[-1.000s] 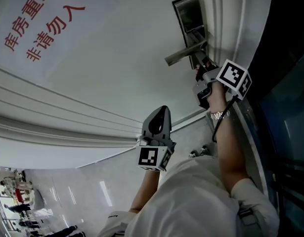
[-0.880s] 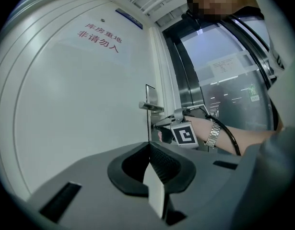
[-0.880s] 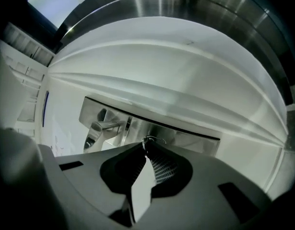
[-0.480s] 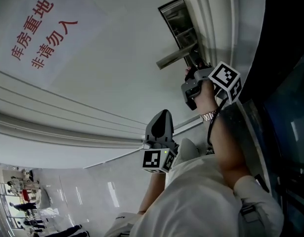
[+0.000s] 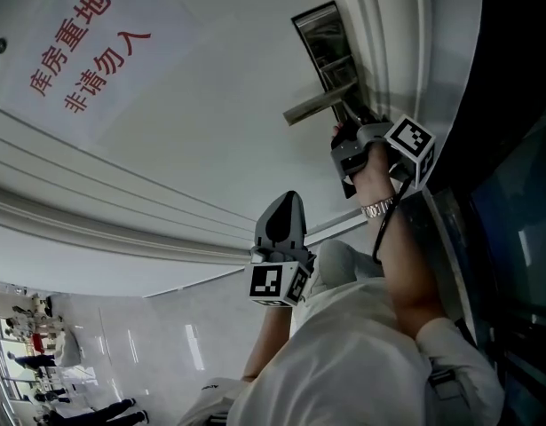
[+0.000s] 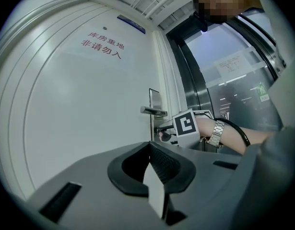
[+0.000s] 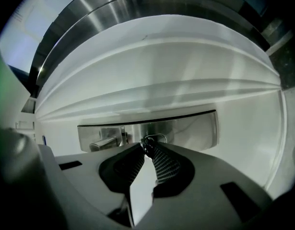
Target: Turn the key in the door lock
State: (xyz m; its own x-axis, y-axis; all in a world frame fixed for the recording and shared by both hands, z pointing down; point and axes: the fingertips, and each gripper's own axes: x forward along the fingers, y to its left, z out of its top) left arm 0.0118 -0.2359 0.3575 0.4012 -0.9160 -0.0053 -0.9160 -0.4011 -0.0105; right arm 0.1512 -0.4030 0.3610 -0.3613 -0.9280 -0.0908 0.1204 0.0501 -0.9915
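A steel lock plate (image 5: pixel 319 44) with a lever handle (image 5: pixel 315 106) is set in the white door (image 5: pixel 193 149). My right gripper (image 5: pixel 342 131) is at the lock just under the handle. In the right gripper view the key (image 7: pixel 148 143) with its wire ring sticks out of the plate (image 7: pixel 190 128). Its dark head lies between the tips of the right gripper (image 7: pixel 148 147). The jaws have just been opening a little, and both pads still look to touch the head. My left gripper (image 5: pixel 288 209) hangs back from the door, shut (image 6: pixel 150 146) and empty.
A sign with red characters (image 5: pixel 82 56) is stuck on the door's upper panel. Raised mouldings (image 5: pixel 122 211) run across the door. A metal frame and dark glass (image 5: pixel 512 202) border the door on the right. People (image 5: pixel 42 371) stand far off in the hall.
The right gripper has rolled on the spot at the lock, its marker cube swinging round. The left gripper has barely shifted. The head camera has drifted a little.
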